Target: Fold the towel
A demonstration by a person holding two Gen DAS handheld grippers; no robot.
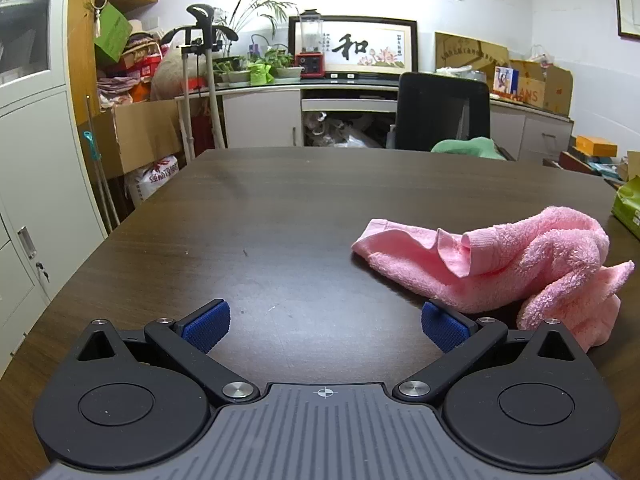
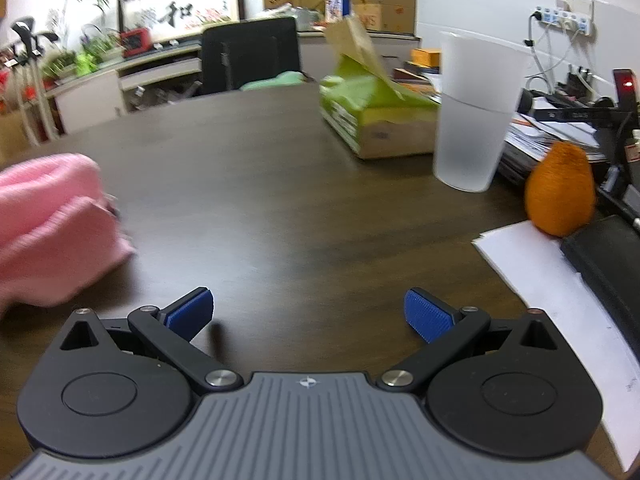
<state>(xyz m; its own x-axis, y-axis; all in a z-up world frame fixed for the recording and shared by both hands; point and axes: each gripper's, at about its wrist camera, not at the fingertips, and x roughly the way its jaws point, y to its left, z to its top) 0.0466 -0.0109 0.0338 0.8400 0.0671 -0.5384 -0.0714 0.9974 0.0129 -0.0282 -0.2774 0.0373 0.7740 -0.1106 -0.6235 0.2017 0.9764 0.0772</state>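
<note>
Pink towel (image 1: 492, 268) lies crumpled on dark tabletop (image 1: 280, 220), unfolded. Left hand-held gripper (image 1: 325, 326) spread wide, empty, towel just right of its right pad. Right hand-held gripper (image 2: 308, 314) wide too, holding nothing (view blurred). Both likely poised to seek corners; towel bunched, edges buried.

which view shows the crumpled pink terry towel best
The left wrist view: the crumpled pink terry towel is sharp and nearly whole on the dark table. The right wrist view shows only a blurred, cropped part.
</note>
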